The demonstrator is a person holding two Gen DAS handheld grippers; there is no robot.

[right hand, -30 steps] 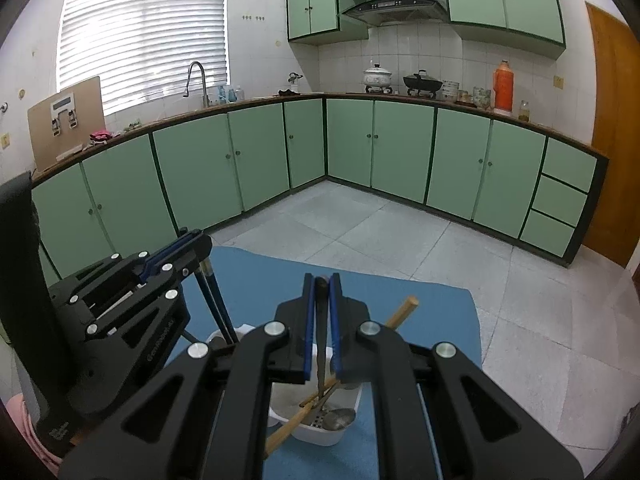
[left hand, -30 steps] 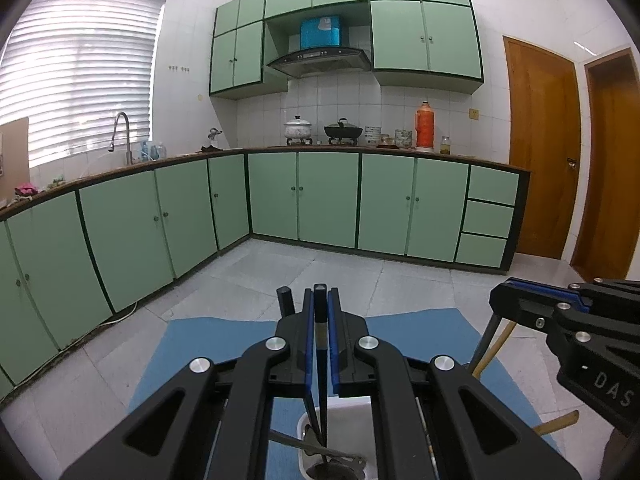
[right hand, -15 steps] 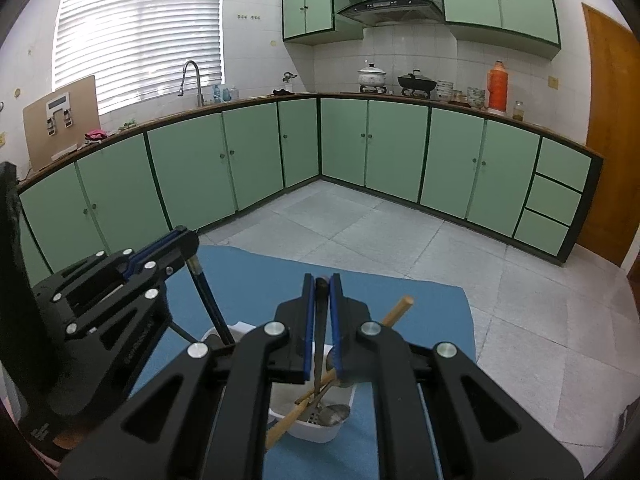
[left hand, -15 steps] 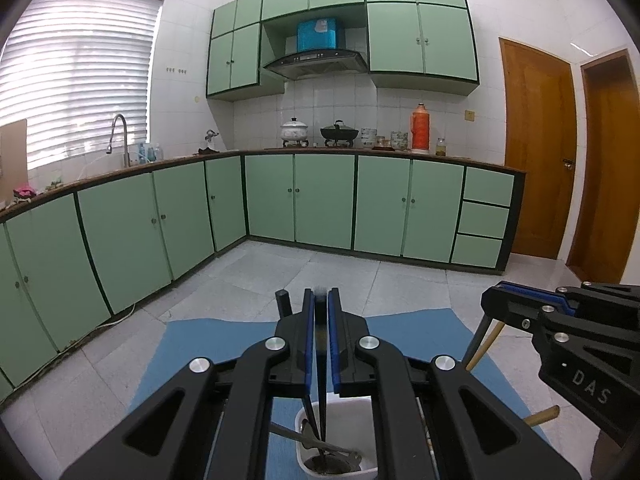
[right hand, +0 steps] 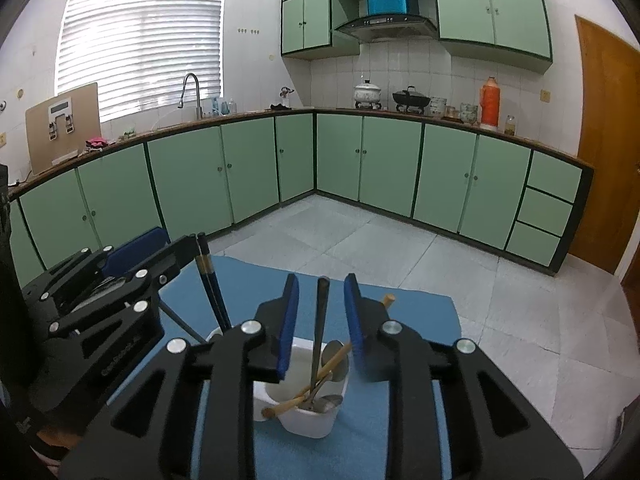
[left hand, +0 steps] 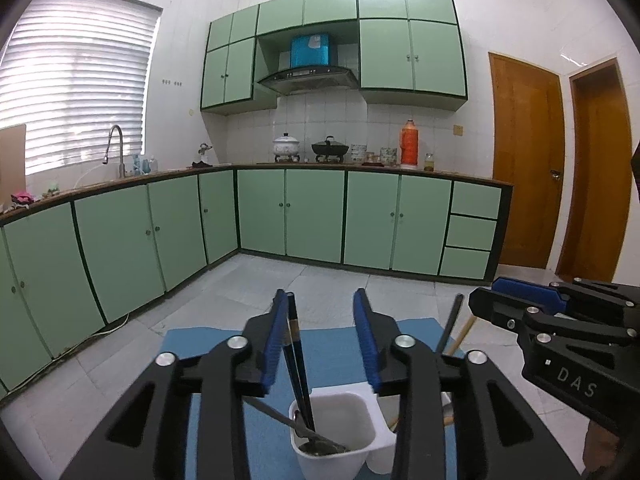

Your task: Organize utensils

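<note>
Now both claws are being opened over the white plastic utensil holder point(right hand: 308, 416).

Dark chopsticks point(left hand: 298, 364) stand upright between the left gripper point(left hand: 322, 336) pads — leaning on one; a metal ladle handle point(right hand: 320, 320) rises untouched between the right gripper point(right hand: 322, 316) pads — both utensils already in the holder.

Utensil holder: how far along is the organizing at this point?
Done: chopsticks, a dark-handled utensil and a wooden utensil sit in the white holder. In hand: nothing gripped; left gripper and right gripper jaws are opening around them. Left: probably only pulling away; no loose utensils visible.
</note>
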